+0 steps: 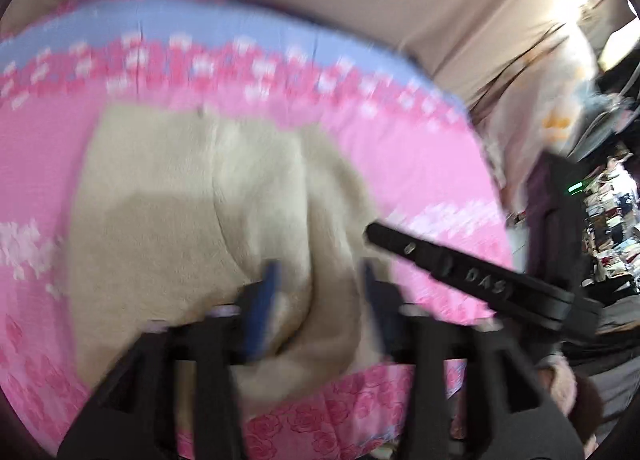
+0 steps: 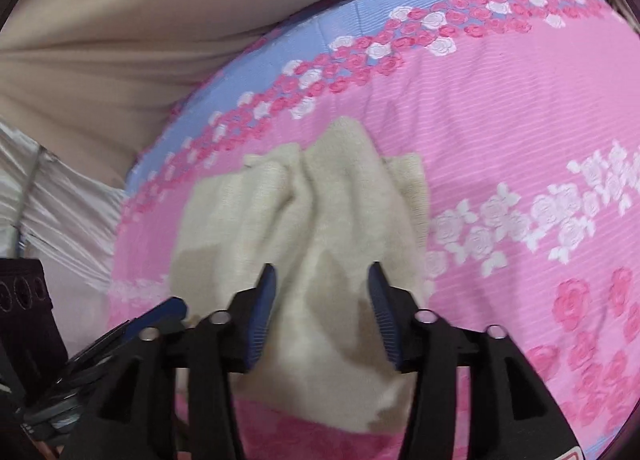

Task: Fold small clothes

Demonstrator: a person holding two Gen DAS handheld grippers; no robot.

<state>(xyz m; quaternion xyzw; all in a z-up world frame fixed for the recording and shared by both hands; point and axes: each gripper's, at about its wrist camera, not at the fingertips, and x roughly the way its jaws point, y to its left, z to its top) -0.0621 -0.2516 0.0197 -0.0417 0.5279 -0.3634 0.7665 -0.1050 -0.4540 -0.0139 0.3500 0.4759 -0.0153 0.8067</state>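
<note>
A small cream fleece garment (image 1: 180,220) lies rumpled on a pink rose-patterned bedspread (image 1: 400,164). My left gripper (image 1: 318,300) hovers over its near edge with jaws apart and cloth bulging between the blue pads; the view is blurred. My right gripper (image 2: 322,300) is open just above the garment (image 2: 304,212), near its front part, with nothing clamped. The right gripper's black finger (image 1: 440,264) shows in the left wrist view, at the garment's right side. The left gripper's blue-tipped finger (image 2: 160,312) shows at the lower left of the right wrist view.
The bedspread (image 2: 500,132) has a blue band with roses along its far edge. Beige fabric (image 2: 120,40) hangs behind the bed. A cluttered area with shelves (image 1: 612,220) lies to the right. A dark object (image 2: 24,300) stands at the left.
</note>
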